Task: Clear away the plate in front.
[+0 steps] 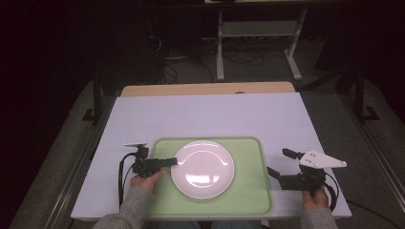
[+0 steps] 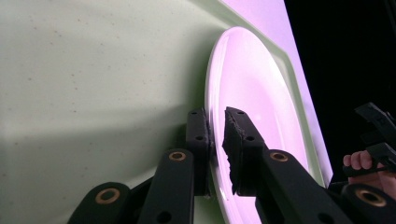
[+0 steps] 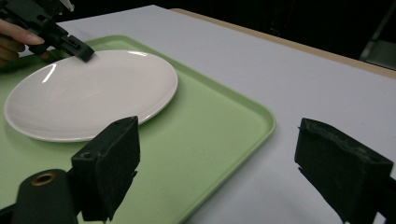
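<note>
Plate, white and round, lies flat on the green tray, slightly toward 9 o'clock of the tray's centre in the high view. Tray rests on the white table cover, at the edge nearest the person.

Left gripper reaches the plate rim from 9 o'clock, jaws pointing toward 3 o'clock. In the left gripper view the rim stands between the two pads: one jaw lies against the underside of the rim, while the other stands just clear of the upper face, with a narrow gap visible. Grip is therefore released, with the rim between the jaws and the plate resting on the tray.

Right gripper is held at 3 o'clock of the tray, just beside its edge, apart from the plate. Its jaws stand wide apart with nothing between them.
</note>
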The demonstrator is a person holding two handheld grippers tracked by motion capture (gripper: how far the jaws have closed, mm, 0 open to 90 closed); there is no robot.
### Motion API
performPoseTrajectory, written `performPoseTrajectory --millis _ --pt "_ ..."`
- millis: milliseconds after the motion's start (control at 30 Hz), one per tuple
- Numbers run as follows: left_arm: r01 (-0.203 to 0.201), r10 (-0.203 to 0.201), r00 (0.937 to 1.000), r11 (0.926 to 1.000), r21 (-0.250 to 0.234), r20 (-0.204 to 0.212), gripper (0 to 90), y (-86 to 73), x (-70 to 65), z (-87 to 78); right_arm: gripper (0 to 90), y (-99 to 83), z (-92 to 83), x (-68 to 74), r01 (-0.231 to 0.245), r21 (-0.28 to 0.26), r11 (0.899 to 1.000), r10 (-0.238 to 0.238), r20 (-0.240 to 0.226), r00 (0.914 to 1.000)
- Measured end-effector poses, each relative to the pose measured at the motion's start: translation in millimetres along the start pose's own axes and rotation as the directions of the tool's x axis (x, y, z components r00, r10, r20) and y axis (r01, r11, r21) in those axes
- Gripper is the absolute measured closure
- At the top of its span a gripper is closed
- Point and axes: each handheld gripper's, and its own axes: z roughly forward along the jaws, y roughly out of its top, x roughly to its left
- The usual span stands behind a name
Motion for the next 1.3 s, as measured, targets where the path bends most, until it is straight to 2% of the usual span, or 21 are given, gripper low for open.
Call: performPoseTrajectory --millis 67,267,567,733,967,1100,1300 --pt "0.006 -0.005 0.9999 1.0000 -0.007 0.011 78.2 -0.1 0.6 -0.2 13.3 0.0 -0.5 0.3 -0.004 -0.002 1.000 0.004 0.002 1.0000" --pt "-0.029 0.029 0.9995 0.9994 -0.018 -0.010 76.3 1.5 -2.3 -4.4 13.4 0.0 -1.0 0.1 -0.005 -0.002 1.000 0.005 0.003 1.0000" --pt "-0.044 0.043 0.9990 0.9979 -0.047 -0.015 73.7 6.5 -3.3 -15.1 13.4 0.0 -0.3 0.1 -0.001 0.001 1.000 0.001 0.003 1.0000" --pt "-0.077 0.075 0.9968 0.9953 -0.058 -0.026 72.3 8.8 -6.0 -21.3 13.4 0.0 -0.2 -0.1 -0.003 0.003 1.000 0.003 0.004 1.0000" --pt "-0.153 0.150 0.9877 0.9851 -0.078 -0.045 69.0 11.1 -14.3 -28.8 13.3 -0.1 0.6 -0.2 -0.002 0.006 1.000 0.001 0.005 1.0000" --pt "-0.194 0.189 0.9801 0.9778 -0.081 -0.059 67.2 12.0 -18.0 -32.4 13.4 0.0 0.8 -0.3 -0.002 0.007 1.000 0.002 0.006 1.0000" --pt "-0.236 0.231 0.9705 0.9678 -0.087 -0.070 63.7 12.9 -22.8 -36.0 13.3 0.0 1.4 -0.5 -0.001 0.010 1.000 0.001 0.007 1.0000"
